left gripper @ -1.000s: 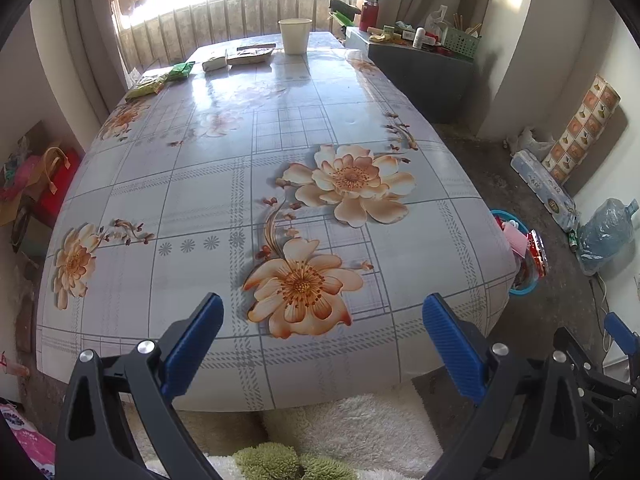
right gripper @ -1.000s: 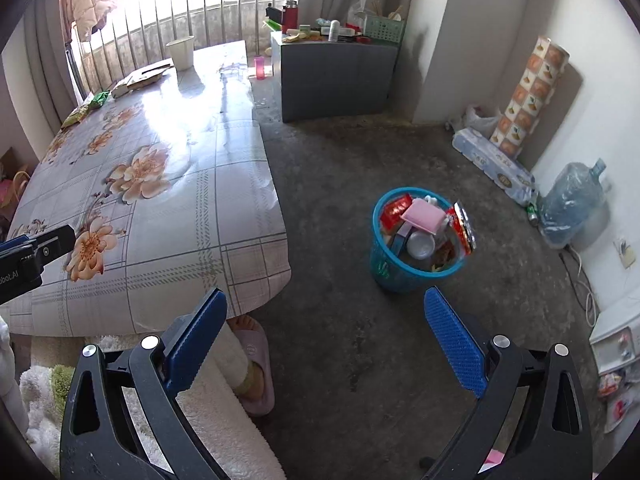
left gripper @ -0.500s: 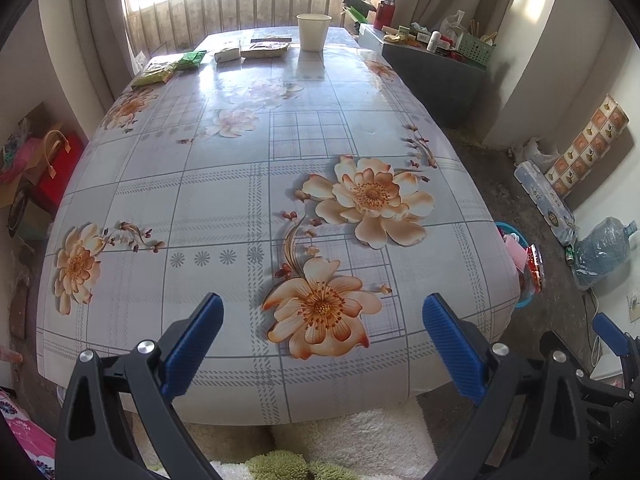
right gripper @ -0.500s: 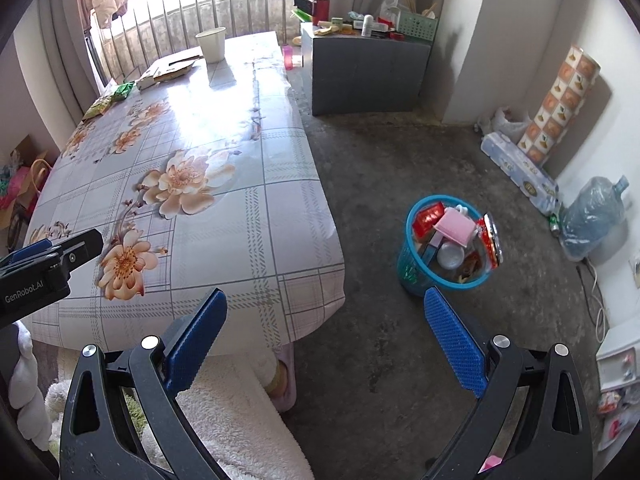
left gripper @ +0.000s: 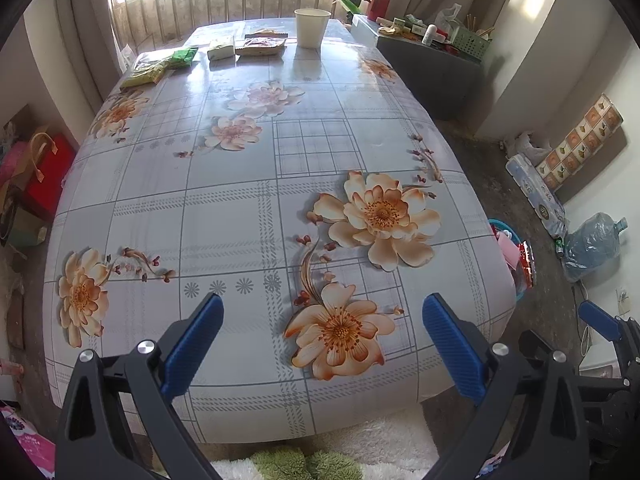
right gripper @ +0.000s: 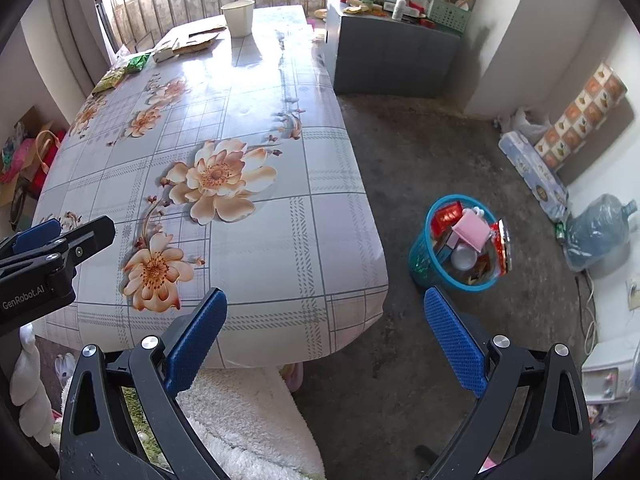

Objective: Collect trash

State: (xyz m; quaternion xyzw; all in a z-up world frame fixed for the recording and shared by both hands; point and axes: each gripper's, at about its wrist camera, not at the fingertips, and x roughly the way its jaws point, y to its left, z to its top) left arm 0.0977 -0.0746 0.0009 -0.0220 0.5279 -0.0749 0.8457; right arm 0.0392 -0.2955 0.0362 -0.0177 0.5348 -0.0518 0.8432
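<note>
The left claw (left gripper: 322, 344) is spread wide, its blue pads (left gripper: 194, 344) well apart with nothing between them and nothing touching them. It hangs over the near end of the bench (left gripper: 240, 208), which is covered in a glossy cloth printed with large orange flowers. The right claw (right gripper: 326, 340) is likewise released and wide apart, holding nothing; it sits above the near right corner of the bench, with bare concrete floor (right gripper: 400, 168) under its right pad (right gripper: 454, 344). In the right wrist view the left claw shows at the left edge as a black body with a blue tip.

The trash still on the bench lies at its far end, near the window bars: a yellow-green wrapper (left gripper: 146, 74) at the left edge, a green packet (left gripper: 182, 56) just beside it, a small pale box (left gripper: 221, 48), a flat brownish packet (left gripper: 260, 45) next to that, and a white paper cup (left gripper: 312, 27) standing upright. All of it is well apart from both claws.

On the floor to the right of the bench stands a blue basket (right gripper: 426, 264), upright and already full of rubbish, with a pink piece (right gripper: 474, 230) on top and a red wrapper (right gripper: 502, 246) leaning on its right rim. It is near the right claw but not touched by it.
</note>
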